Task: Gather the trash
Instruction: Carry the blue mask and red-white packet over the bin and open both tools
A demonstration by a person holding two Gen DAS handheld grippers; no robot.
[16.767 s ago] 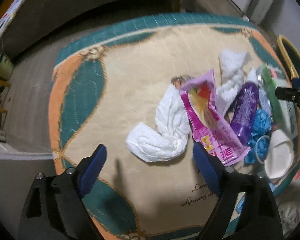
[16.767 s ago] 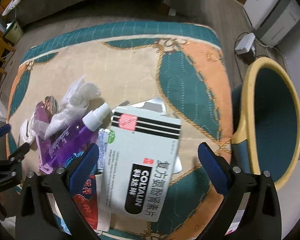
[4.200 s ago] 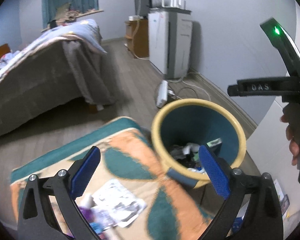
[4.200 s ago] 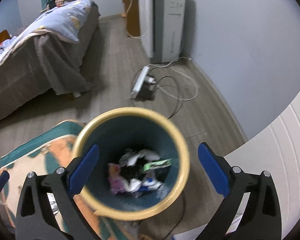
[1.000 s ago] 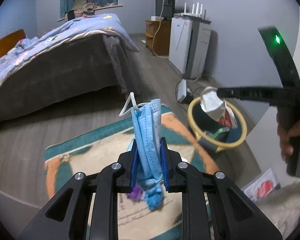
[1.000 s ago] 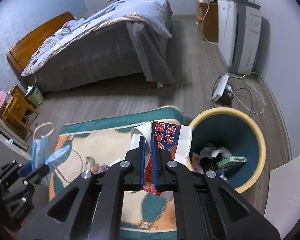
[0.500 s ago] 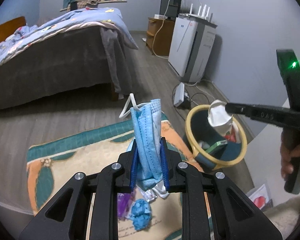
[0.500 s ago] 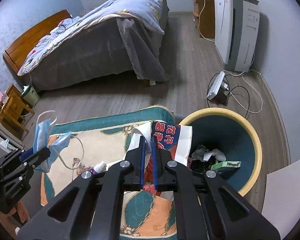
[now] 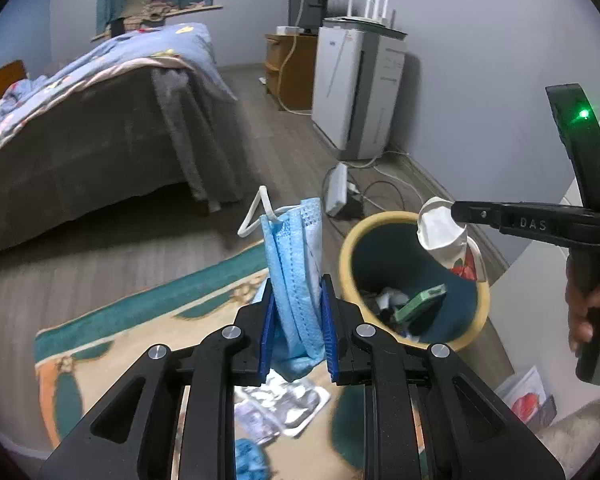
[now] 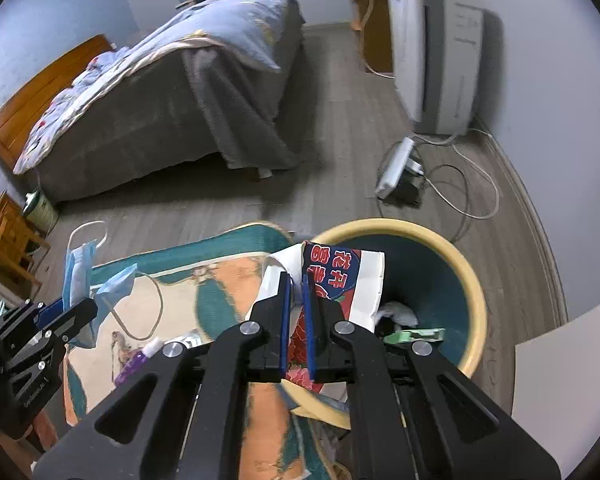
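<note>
Left gripper (image 9: 296, 324) clamps blue face mask (image 9: 294, 276) short of bin (image 9: 350, 236) | right gripper (image 10: 295, 322) pinches red-white wrapper (image 10: 332, 276) over rim | risk: mask released early lands on rug (image 9: 140, 320); loop snags.

A pleated, matt blue non-woven face mask (image 9: 296, 280) is hanging limp in the matt black plastic left gripper (image 9: 297, 320). A glossy printed red-and-white paper wrapper (image 10: 340, 280) is creasing in the matching right gripper (image 10: 296, 320). The smooth yellow-rimmed teal plastic bin (image 10: 474, 296) is standing beside a woven, matt patterned rug (image 9: 140, 320) on grey wood-grain flooring (image 10: 340, 120).
</note>
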